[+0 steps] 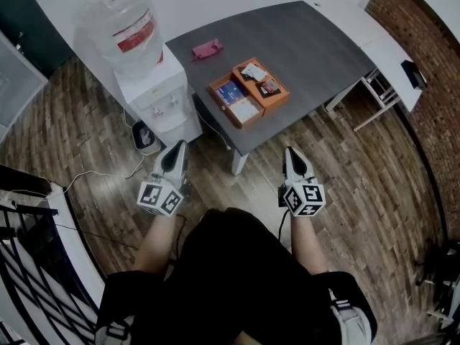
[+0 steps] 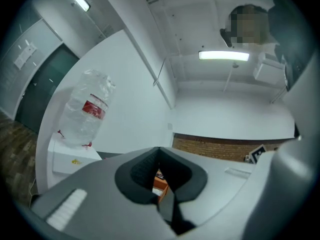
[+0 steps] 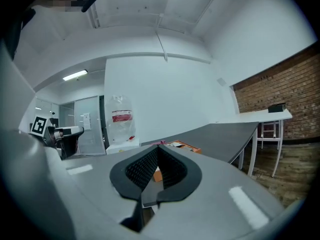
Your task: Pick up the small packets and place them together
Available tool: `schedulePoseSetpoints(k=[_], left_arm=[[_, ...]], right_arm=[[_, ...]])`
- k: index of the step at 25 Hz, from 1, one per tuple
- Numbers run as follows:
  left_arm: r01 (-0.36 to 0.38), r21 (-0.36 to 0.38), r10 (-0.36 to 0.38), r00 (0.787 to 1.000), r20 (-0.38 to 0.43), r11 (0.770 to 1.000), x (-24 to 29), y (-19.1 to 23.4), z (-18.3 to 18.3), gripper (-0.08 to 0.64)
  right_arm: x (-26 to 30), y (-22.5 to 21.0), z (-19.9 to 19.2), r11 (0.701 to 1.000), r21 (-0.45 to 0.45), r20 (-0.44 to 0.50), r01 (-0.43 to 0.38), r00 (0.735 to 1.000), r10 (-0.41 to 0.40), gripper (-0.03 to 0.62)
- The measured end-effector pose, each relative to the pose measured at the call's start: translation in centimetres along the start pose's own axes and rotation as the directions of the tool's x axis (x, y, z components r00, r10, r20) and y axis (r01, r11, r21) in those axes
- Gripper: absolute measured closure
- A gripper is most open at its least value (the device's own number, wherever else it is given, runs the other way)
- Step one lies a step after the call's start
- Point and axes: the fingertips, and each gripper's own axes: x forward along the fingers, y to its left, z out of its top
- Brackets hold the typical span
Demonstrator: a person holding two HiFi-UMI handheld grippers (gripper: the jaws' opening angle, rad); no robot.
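An orange divided tray stands on the dark grey table, with small packets in its compartments: a blue one, a white one and mixed ones at the far end. A pink packet lies on the table beyond the tray. My left gripper and right gripper hang over the wooden floor, short of the table's near corner, both shut and holding nothing. In the left gripper view the tray shows through the jaws; in the right gripper view the tray lies ahead.
A water dispenser with a large bottle stands left of the table, cables on the floor beside it. A white desk sits by the brick wall on the right. A black railing runs at lower left.
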Motion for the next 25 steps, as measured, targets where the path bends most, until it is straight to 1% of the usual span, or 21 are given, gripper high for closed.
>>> schedulePoseSetpoints(k=[7, 12, 19, 25], left_arm=[[0.000, -0.007, 0.000, 1.000, 0.011, 1.000, -0.1, 0.6, 0.2, 0.561], [-0.004, -0.005, 0.004, 1.000, 0.001, 1.000, -0.4, 1.1, 0.4, 0.560], [-0.011, 0.002, 0.011, 1.000, -0.013, 1.000, -0.7, 1.9, 0.1, 0.561], [0.004, 0.013, -0.004, 1.000, -0.016, 1.000, -0.7, 2.1, 0.4, 0.560]], right_arm=[[1.0, 1.1, 0.3, 1.000, -0.012, 0.010, -0.015, 1.000, 0.016, 0.591], [1.3, 2.0, 0.3, 1.000, -0.007, 0.015, -0.029, 0.999, 0.029, 0.591], [1.5, 1.8, 0.3, 1.000, -0.019, -0.001, -0.011, 1.000, 0.011, 0.591], [1.3, 2.7, 0.4, 1.000, -0.018, 0.003, -0.016, 1.000, 0.016, 0.591]])
